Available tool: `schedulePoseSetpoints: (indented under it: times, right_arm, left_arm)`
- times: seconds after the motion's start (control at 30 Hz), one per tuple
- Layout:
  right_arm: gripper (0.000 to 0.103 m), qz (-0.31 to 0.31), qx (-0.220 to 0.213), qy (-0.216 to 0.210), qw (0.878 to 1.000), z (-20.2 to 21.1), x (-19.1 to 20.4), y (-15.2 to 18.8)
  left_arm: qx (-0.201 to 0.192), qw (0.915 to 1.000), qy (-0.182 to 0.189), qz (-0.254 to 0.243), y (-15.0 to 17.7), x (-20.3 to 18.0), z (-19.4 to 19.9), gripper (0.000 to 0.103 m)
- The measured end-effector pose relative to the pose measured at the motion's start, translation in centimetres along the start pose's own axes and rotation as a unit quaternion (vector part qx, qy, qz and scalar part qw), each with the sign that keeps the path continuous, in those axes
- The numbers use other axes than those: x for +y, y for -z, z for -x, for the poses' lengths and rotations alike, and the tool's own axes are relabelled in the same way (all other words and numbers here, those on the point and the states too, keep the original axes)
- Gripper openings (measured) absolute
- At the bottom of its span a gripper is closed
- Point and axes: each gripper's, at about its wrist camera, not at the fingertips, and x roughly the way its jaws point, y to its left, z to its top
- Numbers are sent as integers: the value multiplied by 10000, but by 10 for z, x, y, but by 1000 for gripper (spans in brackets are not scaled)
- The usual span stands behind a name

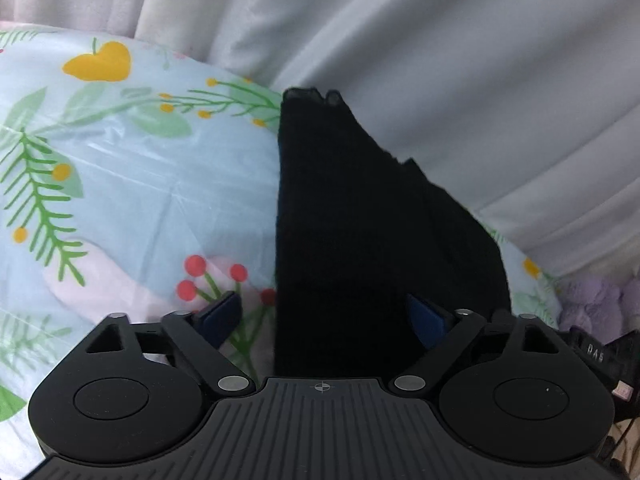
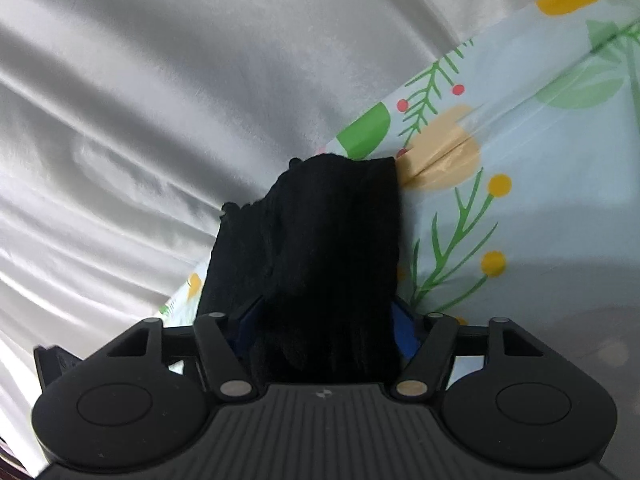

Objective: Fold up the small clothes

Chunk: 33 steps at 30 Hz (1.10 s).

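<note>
Black garment (image 1: 352, 240) between hand-held gripper (image 1: 324, 316) fingers

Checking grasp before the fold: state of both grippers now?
Left gripper: open, jaws wide, black garment lying between them, not pinched.
Right gripper: black garment between the jaws; grip cannot be told.

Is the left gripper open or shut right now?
Open. The left gripper has its blue pads spread wide, with the black garment lying between them, ungripped.
</note>
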Motion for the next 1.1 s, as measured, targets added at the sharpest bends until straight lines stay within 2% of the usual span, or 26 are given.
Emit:
schedulePoseSetpoints:
  times: [0.07, 0.13, 0.2, 0.23, 0.43, 0.5, 0.53, 0.57, 0.63, 0.67, 0.7, 0.9, 1.0, 1.1]
  right_arm:
    - [57, -160, 24, -69, 9998, 0, -4, -4]
    - [56, -300, 33, -74, 9995, 4, -10, -9]
    - [56, -231, -71, 109, 9996, 9, -6, -17]
    - [59, -188, -105, 155, 9996, 12, -7, -19]
    - [61, -309, 150, -254, 9991, 3, -10, -17]
    - [56, -249, 203, -325, 9990, -7, -4, -15]
    - [47, -219, 228, -309, 9990, -10, -2, -14]
    - [38, -228, 246, -265, 9991, -14, 0, -13]
    - [34, -259, 263, -307, 9988, -16, 3, -11]
    - [33, -217, 229, -289, 9991, -15, 6, -10]
    - [33, -169, 206, -281, 9993, -14, 11, -9]
    - [32, 240, 449, -497, 9975, -20, 59, 7]
    - [32, 547, 751, -672, 9934, -36, 91, 26]
    - [35, 784, 1101, -716, 9882, -56, 118, 52]
  left_arm:
    - [57, 10000, 26, 28, 1, -6, -4, 81]
    - [81, 9999, -56, -124, 3, -12, -2, 81]
    - [90, 9992, -184, -338, 5, -20, -4, 82]
    - [104, 9991, -207, -367, 5, -21, -5, 82]
    - [135, 9997, -46, -218, 7, -15, -10, 82]
    - [126, 9997, 9, -199, 9, -13, -12, 76]
    - [97, 9997, 4, -227, 9, -14, -12, 73]
    - [57, 9996, 2, -274, 9, -14, -11, 65]
    - [-42, 9992, 14, -400, 9, -18, -5, 51]
    - [-91, 9989, 39, -458, 9, -19, -1, 44]
    - [-133, 9986, 76, -501, 9, -20, 5, 42]
    - [-398, 9979, -18, -515, 16, -11, 59, 39]
    - [-662, 9959, -313, -528, 30, 5, 100, 40]
    - [-775, 9926, -840, -409, 48, 29, 128, 46]
